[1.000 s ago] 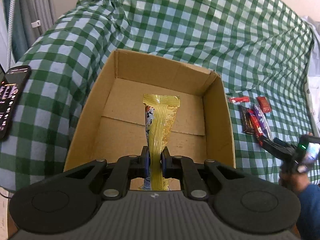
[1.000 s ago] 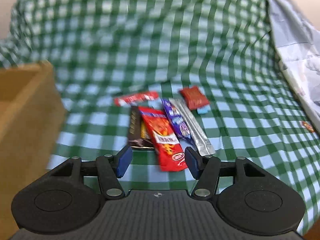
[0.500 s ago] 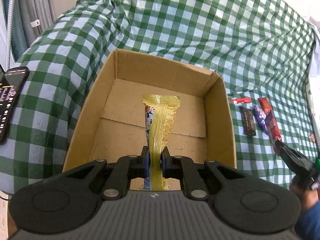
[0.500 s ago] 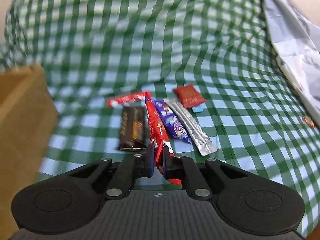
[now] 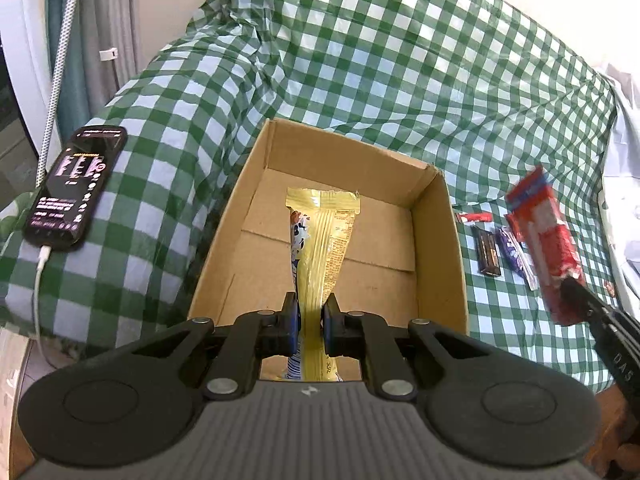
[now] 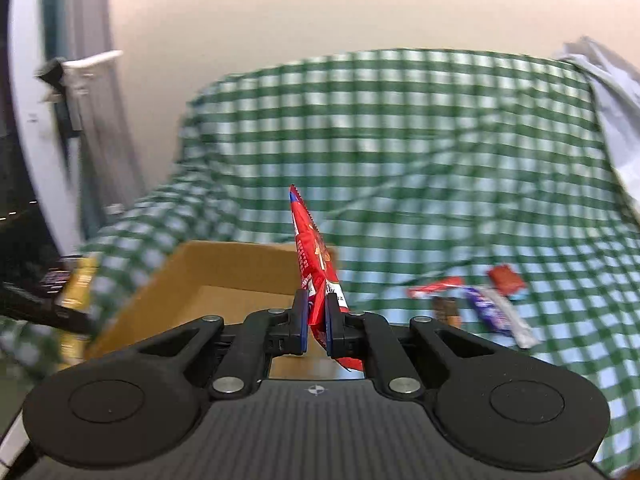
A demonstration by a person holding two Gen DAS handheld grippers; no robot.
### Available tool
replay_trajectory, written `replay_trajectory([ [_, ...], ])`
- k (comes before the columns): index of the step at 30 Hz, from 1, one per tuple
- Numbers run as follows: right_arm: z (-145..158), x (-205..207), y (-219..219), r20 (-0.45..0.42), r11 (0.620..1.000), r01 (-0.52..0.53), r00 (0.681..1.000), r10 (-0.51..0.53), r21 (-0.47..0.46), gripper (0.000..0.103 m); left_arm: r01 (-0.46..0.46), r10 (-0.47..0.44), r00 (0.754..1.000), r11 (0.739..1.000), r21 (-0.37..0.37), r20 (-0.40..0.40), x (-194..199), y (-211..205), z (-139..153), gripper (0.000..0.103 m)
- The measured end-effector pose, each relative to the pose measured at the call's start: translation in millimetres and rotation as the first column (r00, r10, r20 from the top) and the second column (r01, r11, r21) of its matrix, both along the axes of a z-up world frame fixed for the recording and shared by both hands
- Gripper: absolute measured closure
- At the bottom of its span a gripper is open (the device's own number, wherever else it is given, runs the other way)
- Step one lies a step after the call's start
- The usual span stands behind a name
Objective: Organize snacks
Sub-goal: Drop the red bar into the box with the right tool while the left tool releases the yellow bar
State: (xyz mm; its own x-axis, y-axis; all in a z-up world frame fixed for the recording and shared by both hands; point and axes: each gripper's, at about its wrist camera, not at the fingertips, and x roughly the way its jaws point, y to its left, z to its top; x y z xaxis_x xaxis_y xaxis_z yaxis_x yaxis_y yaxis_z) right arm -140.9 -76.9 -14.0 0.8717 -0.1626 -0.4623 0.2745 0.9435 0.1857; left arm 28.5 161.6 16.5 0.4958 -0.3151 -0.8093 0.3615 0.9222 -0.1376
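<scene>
With both tongs clamped, left tongs (image 5: 310,322) on the yellow packet (image 5: 324,248) over the cardboard box (image 5: 440,248), right tongs (image 6: 317,318) on the red packet (image 6: 316,264) beside it (edge grip only), I risk slippage or collision.

Each hand-held gripper (image 5: 310,322) is showing a black ribbed body, two round discs, silver screws on angled linkage arms, and blue-edged fingers (image 6: 303,320).
</scene>
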Motion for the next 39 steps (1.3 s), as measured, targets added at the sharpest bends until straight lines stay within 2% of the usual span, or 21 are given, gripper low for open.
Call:
replay_trajectory([
  [5, 10, 1, 33, 0.0, 0.998, -0.067, 0.998, 0.067, 0.004, 0.095, 0.008, -0.008, 1.0, 1.0, 0.006, 0.0, -11, 7, 2, 0.09],
  [16, 16, 2, 41, -0.009, 0.996, -0.083, 0.997, 0.083, -0.017, 0.095, 0.016, -0.016, 1.0, 1.0, 0.012, -0.006, -11, 6, -2, 0.09],
  [27, 0, 36, 39, -0.035, 0.992, -0.126, 0.992, 0.125, -0.016, 0.096, 0.022, -0.02, 0.999, 0.999, 0.049, -0.048, 14, -9, -23, 0.09],
  [35, -22, 61, 29, -0.092, 0.993, -0.117, 0.989, 0.12, 0.037, 0.096, 0.049, -0.042, 0.995, 0.996, 0.079, -0.087, 41, -28, -48, 0.088],
  [36, -25, 65, 28, -0.098, 0.992, -0.114, 0.988, 0.118, 0.045, 0.096, 0.054, -0.047, 0.995, 0.995, 0.078, -0.089, 45, -30, -51, 0.085],
  [38, -30, 73, 23, -0.102, 0.991, -0.112, 0.988, 0.12, 0.075, 0.093, 0.053, -0.046, 0.995, 0.996, 0.074, -0.09, 52, -34, -53, 0.046],
  [39, -32, 76, 21, -0.095, 0.99, -0.112, 0.988, 0.121, 0.091, 0.092, 0.037, -0.031, 0.997, 0.997, 0.075, -0.077, 55, -35, -53, 0.008],
])
